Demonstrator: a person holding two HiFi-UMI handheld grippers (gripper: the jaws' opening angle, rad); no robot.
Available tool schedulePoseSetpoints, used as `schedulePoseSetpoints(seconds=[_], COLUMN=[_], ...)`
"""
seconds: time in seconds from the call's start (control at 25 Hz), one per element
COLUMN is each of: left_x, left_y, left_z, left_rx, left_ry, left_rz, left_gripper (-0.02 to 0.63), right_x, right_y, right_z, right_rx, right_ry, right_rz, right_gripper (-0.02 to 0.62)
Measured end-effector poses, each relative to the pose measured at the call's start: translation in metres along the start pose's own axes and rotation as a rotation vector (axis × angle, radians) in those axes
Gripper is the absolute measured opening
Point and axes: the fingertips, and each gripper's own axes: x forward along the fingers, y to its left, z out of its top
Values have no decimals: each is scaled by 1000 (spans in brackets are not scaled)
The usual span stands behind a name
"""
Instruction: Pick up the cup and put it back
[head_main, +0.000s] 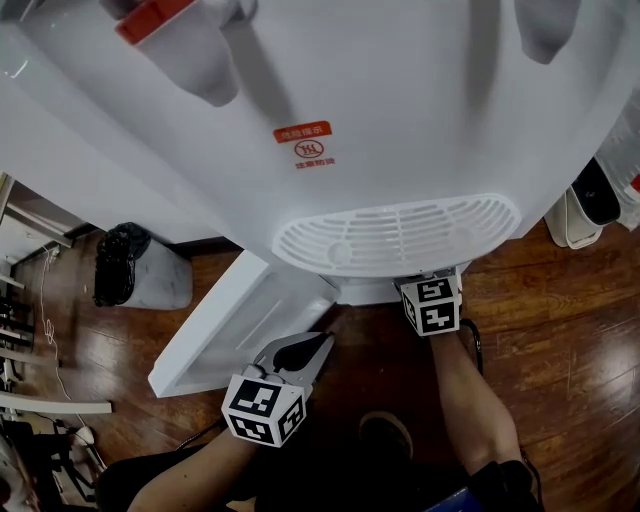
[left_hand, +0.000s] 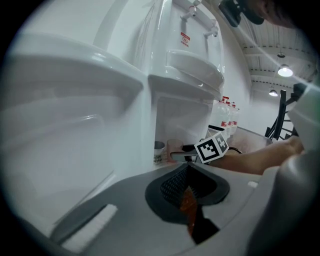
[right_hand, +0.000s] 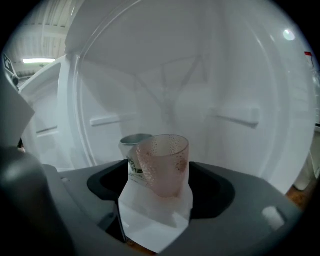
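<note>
A pink see-through cup (right_hand: 162, 165) stands upright on the white floor of the dispenser's lower cabinet. A grey printed cup (right_hand: 131, 145) stands just behind it to the left. My right gripper (right_hand: 160, 202) is open, with the pink cup between its jaws and a gap on each side. The left gripper view shows both cups in the cabinet, the pink cup (left_hand: 175, 149) beside the grey cup (left_hand: 159, 151), with the right gripper (left_hand: 182, 156) reaching to them. From the head view only that gripper's marker cube (head_main: 432, 305) shows under the drip tray. My left gripper (head_main: 318, 343) hangs outside the cabinet, shut and empty.
The white water dispenser (head_main: 400, 120) fills the upper head view, its drip tray grille (head_main: 400, 235) above the cabinet. The cabinet door (head_main: 230, 320) swings open to the left. A bin with a black bag (head_main: 135, 265) stands on the wooden floor (head_main: 560, 340). A shoe (head_main: 385, 435) is below.
</note>
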Motion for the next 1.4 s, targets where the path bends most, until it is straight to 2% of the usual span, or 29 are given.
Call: schedulePoseSetpoints(seconds=[0.32, 0.64, 0.76, 0.84, 1.16, 1.24, 1.4], left_x=[4, 4, 1, -3, -51, -70, -107], left_y=[8, 10, 8, 2, -35, -44, -56], left_z=[2, -2, -2, 0, 21, 33, 67], left_rx=[-22, -27, -21, -8, 156, 186, 165], left_ry=[1, 12, 13, 18, 53, 32, -41], left_rz=[2, -3, -21, -51, -251, -293, -343], left_gripper=[1, 1, 1, 1, 1, 1, 6], right_x=[22, 26, 19, 8, -72, -98, -148], right_y=[-3, -7, -4, 1, 40, 53, 81], right_z=[9, 8, -5, -4, 15, 25, 57], right_rx=[-21, -33, -30, -30, 4, 9, 22], right_ry=[-11, -11, -6, -16, -35, -41, -67], right_rz=[-24, -43, -41, -29, 40, 61, 94], right_gripper=[394, 367, 365, 365, 365, 365, 364])
